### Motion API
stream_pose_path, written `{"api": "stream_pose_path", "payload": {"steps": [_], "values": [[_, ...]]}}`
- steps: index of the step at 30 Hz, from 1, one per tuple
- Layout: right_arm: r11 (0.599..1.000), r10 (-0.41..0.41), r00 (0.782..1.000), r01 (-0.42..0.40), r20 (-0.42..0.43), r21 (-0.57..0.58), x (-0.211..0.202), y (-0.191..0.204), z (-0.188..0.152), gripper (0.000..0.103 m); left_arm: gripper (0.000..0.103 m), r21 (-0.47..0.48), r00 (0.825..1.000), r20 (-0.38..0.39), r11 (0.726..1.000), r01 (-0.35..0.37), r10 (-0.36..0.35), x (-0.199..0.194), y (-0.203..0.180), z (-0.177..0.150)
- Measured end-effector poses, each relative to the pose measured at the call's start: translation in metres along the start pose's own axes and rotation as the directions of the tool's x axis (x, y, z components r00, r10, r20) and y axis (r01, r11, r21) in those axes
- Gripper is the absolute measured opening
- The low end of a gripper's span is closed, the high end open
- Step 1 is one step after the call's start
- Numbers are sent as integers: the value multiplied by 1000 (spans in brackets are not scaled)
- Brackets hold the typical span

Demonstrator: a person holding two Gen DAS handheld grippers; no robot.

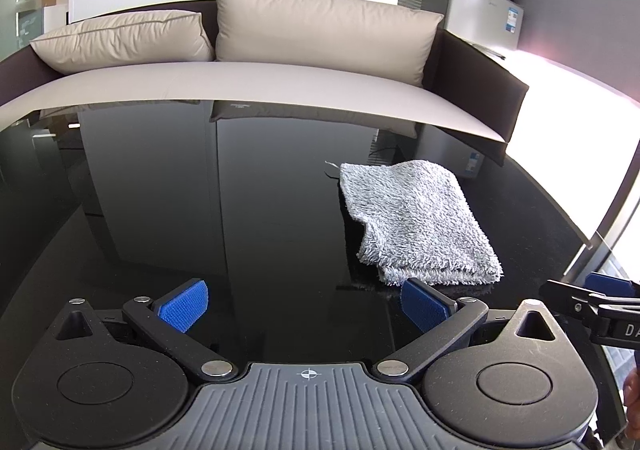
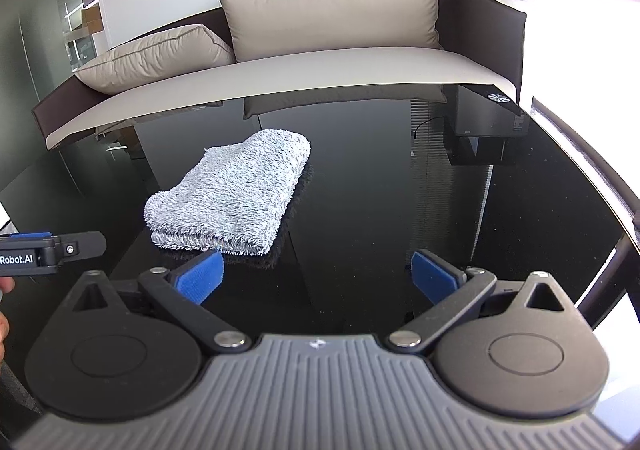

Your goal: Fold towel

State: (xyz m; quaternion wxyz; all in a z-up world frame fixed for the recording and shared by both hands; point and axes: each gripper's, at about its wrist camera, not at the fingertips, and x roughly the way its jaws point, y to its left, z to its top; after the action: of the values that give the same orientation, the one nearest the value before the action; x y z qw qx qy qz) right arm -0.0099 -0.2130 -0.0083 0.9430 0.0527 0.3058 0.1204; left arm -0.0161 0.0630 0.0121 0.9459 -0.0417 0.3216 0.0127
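Black table — folded towel beyond left of right claw, untouched.

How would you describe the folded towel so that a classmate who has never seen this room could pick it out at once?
Start at the glossy black glass table in front of the beige cushioned sofa. On it, ahead of both open grippers, lies the fluffy light-grey towel, folded into a thick stacked rectangle. It is the only soft, pale, shaggy thing on that dark reflective surface.
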Motion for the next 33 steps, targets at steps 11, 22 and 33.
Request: {"api": "stream_pose_path", "payload": {"steps": [11, 22, 33], "values": [[1000, 10, 1000, -10, 4, -4, -12, 3, -8, 102, 102, 26, 1000, 15, 999, -19, 18, -8, -4, -7], [1000, 11, 1000, -11, 7, 0, -20, 2, -11, 102, 102, 39, 999, 25, 998, -41, 40, -14, -5, -13], [1000, 14, 1000, -14, 13, -2, -28, 3, -14, 102, 102, 33, 999, 34, 999, -41, 40, -23, -5, -16]]}}
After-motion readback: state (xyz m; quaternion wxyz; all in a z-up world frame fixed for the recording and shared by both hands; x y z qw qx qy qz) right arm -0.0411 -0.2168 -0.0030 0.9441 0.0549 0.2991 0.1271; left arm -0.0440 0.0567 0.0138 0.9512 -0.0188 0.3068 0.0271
